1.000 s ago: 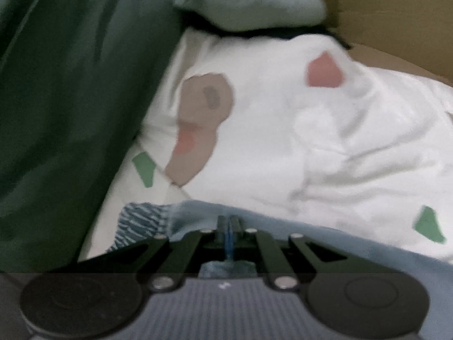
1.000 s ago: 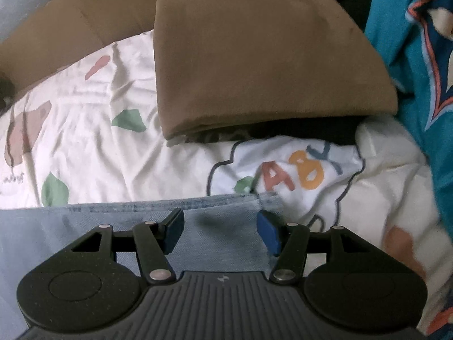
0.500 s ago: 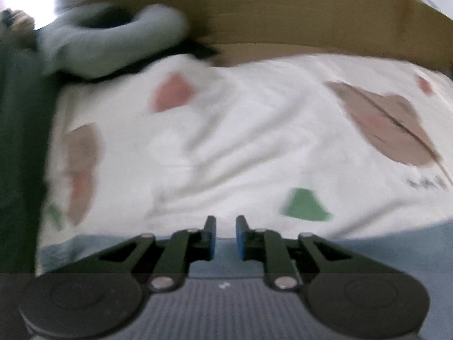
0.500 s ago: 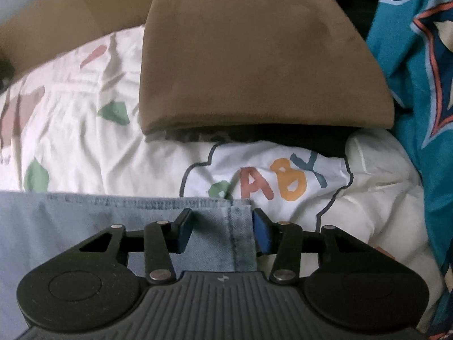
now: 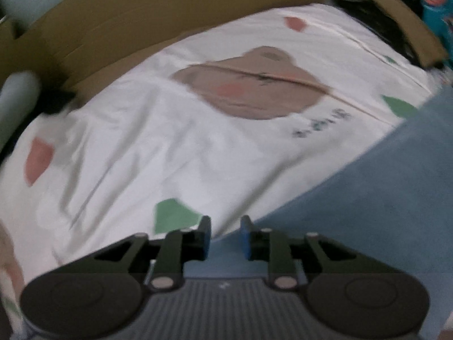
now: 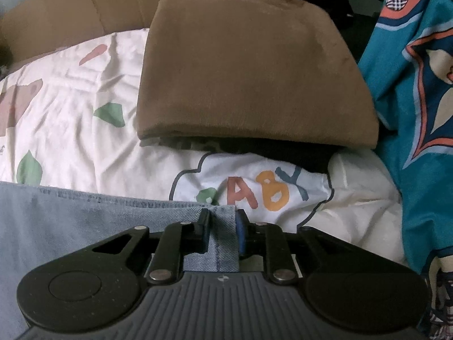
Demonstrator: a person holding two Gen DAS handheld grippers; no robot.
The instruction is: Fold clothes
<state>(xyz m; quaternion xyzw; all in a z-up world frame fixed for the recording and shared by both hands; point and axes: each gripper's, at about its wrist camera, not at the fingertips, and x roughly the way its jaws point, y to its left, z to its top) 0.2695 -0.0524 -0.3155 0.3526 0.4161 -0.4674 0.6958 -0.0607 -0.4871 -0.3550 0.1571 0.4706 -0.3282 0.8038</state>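
Jeans (image 6: 85, 226) lie flat on the white printed bedsheet (image 6: 70, 119), below a folded brown garment (image 6: 249, 70). Right tongs (image 6: 222, 226) have just been closing and now pinch the denim's corner hem between the pads. Left tongs (image 5: 225, 236) have just been opening; they stand apart over the denim edge (image 5: 382, 198), gripping nothing. With only 1 corner pinched, lifting could leave the cloth sagging and twisted, and so shallow a bite on the hem may slip.
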